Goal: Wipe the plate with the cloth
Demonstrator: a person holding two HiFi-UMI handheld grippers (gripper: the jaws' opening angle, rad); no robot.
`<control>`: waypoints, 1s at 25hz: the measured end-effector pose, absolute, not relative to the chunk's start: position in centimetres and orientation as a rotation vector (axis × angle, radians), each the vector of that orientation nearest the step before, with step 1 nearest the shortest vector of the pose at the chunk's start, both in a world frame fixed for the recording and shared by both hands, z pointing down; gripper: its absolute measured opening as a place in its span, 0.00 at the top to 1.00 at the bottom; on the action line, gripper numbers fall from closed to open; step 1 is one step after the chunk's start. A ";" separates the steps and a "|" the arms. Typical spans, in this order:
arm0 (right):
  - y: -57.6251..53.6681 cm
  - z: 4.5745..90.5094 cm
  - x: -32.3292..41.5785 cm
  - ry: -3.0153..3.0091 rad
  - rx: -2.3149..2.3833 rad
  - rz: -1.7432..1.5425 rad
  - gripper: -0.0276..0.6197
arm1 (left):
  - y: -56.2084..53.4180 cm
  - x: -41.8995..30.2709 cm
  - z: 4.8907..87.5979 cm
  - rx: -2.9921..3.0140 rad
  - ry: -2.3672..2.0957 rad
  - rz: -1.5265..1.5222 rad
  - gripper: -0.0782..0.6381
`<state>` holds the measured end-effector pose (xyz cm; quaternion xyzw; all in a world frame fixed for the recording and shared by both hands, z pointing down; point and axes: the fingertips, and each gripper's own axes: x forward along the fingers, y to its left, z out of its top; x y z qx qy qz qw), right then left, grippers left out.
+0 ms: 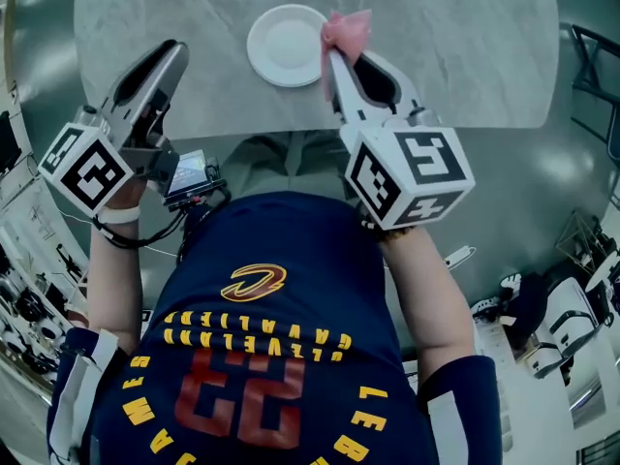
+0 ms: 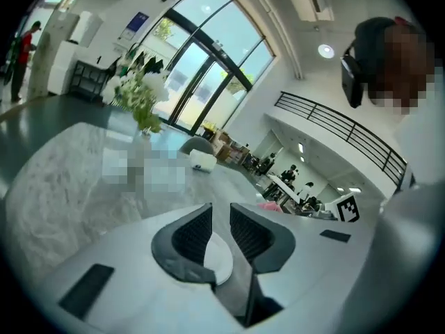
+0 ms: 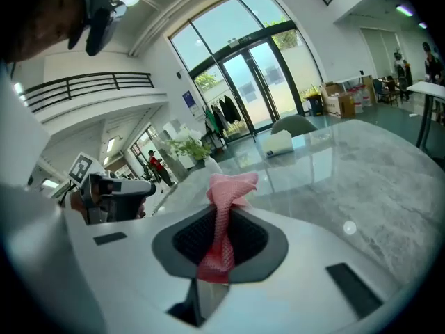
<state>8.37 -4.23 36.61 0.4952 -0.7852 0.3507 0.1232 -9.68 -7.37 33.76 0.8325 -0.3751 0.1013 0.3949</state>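
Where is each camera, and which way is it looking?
Head view: on the person's head, facing steeply down at the table, plate, left gripper, right gripper, arms and jersey.
Left gripper view: on the left gripper, facing along its parted, empty jaws across the table towards tall windows.
Right gripper view: on the right gripper, facing along jaws shut on the pink cloth.
Shared: head and right gripper views both show the cloth; each gripper view shows the other gripper.
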 end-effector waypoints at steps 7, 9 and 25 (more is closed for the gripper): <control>-5.5 29.9 6.0 -2.461 1.433 0.843 0.90 | -8.3 -6.7 22.3 2.466 -1.052 0.102 0.78; -5.6 28.2 5.6 -2.510 1.439 0.803 0.90 | -8.5 -6.2 20.1 2.526 -1.081 0.065 0.78; -4.9 23.5 5.1 -2.652 1.465 0.591 0.90 | -8.8 -5.8 18.1 2.564 -1.131 -0.022 0.78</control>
